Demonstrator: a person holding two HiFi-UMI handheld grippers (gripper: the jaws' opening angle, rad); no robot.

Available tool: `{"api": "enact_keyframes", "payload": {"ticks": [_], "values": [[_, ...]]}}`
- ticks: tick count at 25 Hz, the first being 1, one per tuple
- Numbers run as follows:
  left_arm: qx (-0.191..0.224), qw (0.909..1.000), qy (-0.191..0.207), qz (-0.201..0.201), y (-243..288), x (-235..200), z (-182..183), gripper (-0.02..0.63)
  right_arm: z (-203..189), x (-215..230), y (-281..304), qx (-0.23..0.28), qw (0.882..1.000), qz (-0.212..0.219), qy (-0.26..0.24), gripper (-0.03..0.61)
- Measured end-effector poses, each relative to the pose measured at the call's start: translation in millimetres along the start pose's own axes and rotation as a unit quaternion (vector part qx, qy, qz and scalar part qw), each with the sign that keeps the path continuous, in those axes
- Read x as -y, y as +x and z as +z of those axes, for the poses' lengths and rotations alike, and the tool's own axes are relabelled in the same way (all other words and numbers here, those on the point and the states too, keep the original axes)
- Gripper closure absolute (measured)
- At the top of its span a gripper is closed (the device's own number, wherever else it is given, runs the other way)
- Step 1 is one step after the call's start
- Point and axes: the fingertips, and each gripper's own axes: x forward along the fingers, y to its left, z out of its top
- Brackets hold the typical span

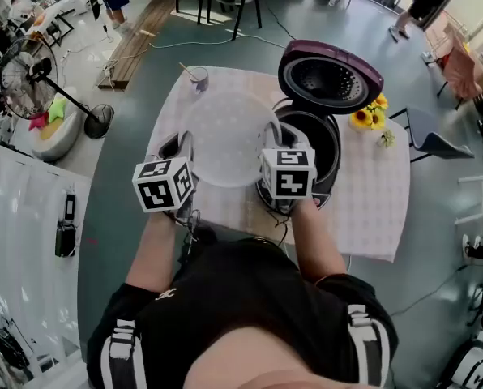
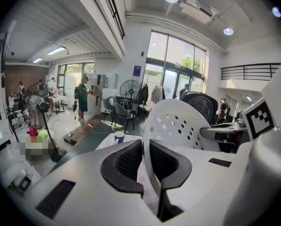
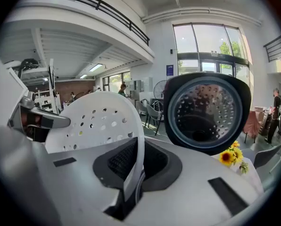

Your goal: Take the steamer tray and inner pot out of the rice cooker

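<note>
The person's arms are holding the left gripper and right gripper, each clamping a rim of the steamer tray beside the open rice cooker.

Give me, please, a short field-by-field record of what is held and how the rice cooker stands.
Held: steamer tray, white, perforated
Left gripper: shut on the tray's rim
Right gripper: shut on the opposite rim
Tray position: out of the rice cooker, over the table
Lid: open
Beside cooker: sunflowers
</note>
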Motion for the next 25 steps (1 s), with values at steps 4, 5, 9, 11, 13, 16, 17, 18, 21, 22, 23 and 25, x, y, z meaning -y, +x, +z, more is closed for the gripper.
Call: {"api": "enact_keyframes", "payload": {"ticks": [4,5,9,11,13,16,17,18,21,22,23,25], "values": [[-0.007,1.0,-0.002,0.005,6,-53,0,0.581,2,-41,38,-0.019,1.0,0.011,0.001,0.558],[-0.011,0.9999,-0.003,0.004,8,-68,-1,0.581,1,-52,48,-0.026,1.0,0.012,0.003,0.558],[-0.027,0.9996,-0.004,-0.007,21,-111,-1,0.58,5,-81,80,-0.036,0.999,0.006,0.012,0.557],[-0.033,0.9993,-0.003,-0.015,30,-127,-2,0.58,2,-90,95,-0.046,0.999,0.0,0.016,0.557],[-0.042,0.9989,-0.004,-0.021,39,-143,-6,0.58,-4,-101,110,-0.062,0.998,-0.002,0.02,0.556],[-0.057,0.9978,-0.008,-0.032,56,-163,-12,0.58,-9,-110,134,-0.075,0.997,-0.006,0.023,0.555],[-0.063,0.9973,-0.009,-0.036,63,-169,-15,0.58,-12,-113,142,-0.081,0.996,-0.009,0.025,0.555],[-0.07,0.9967,-0.008,-0.04,71,-177,-19,0.58,-16,-116,152,-0.087,0.996,-0.012,0.027,0.555],[-0.089,0.9947,-0.005,-0.051,95,-203,-28,0.578,-28,-127,184,-0.105,0.994,-0.022,0.032,0.552],[-0.096,0.9938,-0.004,-0.055,102,-209,-32,0.578,-33,-130,192,-0.112,0.993,-0.026,0.034,0.552],[-0.104,0.9927,-0.003,-0.061,110,-214,-35,0.578,-38,-131,199,-0.119,0.992,-0.031,0.038,0.551],[-0.122,0.9897,0.001,-0.074,125,-219,-44,0.578,-49,-130,210,-0.133,0.989,-0.044,0.045,0.55]]}}
